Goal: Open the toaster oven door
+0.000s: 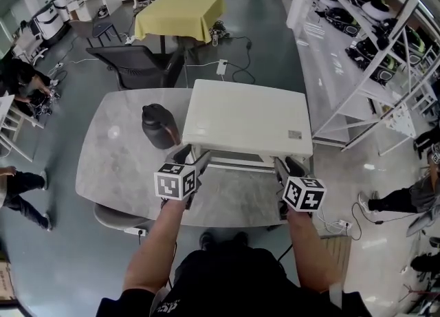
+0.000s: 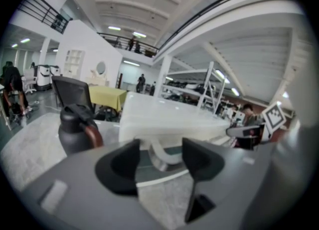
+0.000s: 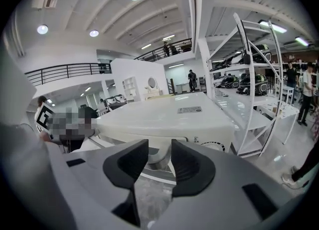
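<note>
A white toaster oven (image 1: 247, 116) stands on the grey marble table (image 1: 113, 168), its front facing me. The pale door handle (image 1: 237, 166) runs along the front's top edge. My left gripper (image 1: 190, 157) is at the handle's left end, my right gripper (image 1: 287, 168) at its right end. In the left gripper view the jaws (image 2: 160, 156) stand open and the handle's curved bracket (image 2: 168, 158) shows in the gap, untouched. In the right gripper view the jaws (image 3: 159, 156) are open too, with the other bracket (image 3: 156, 160) just beyond them below the oven's top (image 3: 164, 114).
A black thermos jug (image 1: 159, 126) stands on the table just left of the oven, close to my left gripper. Behind the table are a dark office chair (image 1: 137, 64) and a yellow-covered table (image 1: 179, 13). White shelving (image 1: 371, 47) runs along the right. People stand at the room's edges.
</note>
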Demonstrator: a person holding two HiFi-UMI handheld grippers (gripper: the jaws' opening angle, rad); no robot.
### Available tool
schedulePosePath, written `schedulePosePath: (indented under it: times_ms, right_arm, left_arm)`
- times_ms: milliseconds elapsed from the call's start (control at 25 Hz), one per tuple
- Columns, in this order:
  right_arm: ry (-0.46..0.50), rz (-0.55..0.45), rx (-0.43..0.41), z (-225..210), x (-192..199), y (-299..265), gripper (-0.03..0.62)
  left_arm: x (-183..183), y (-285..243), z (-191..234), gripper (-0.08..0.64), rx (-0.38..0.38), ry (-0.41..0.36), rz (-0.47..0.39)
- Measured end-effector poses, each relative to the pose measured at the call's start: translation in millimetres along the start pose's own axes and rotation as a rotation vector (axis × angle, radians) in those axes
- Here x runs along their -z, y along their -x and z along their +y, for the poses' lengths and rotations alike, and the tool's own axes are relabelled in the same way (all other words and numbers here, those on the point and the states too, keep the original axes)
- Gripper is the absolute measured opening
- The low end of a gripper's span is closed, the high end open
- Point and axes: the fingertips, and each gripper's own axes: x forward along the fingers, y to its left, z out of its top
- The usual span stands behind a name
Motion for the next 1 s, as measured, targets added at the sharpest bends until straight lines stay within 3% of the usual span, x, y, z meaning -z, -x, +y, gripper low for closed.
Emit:
schedulePosePath:
  times_ms: [120,720,1000]
  right_arm:
    - [-0.027,0.002,-0.011,0.2,2.6,0.6,0.133]
    - [-0.066,-0.001,0.021,14.3,31.7,27.7,0.123]
    - [-0.090,0.015,-0.005,17.0,60.0,41.1,0.123]
  left_arm:
    - [0.7,1.5,-5.2,0.232,0.020,0.003,-0.016]
    - [28.4,28.3,-15.6,0.232,0.100,0.007,-0.006]
    - [54.6,41.3,-23.6,0.230,0.061,-0.016,0.038]
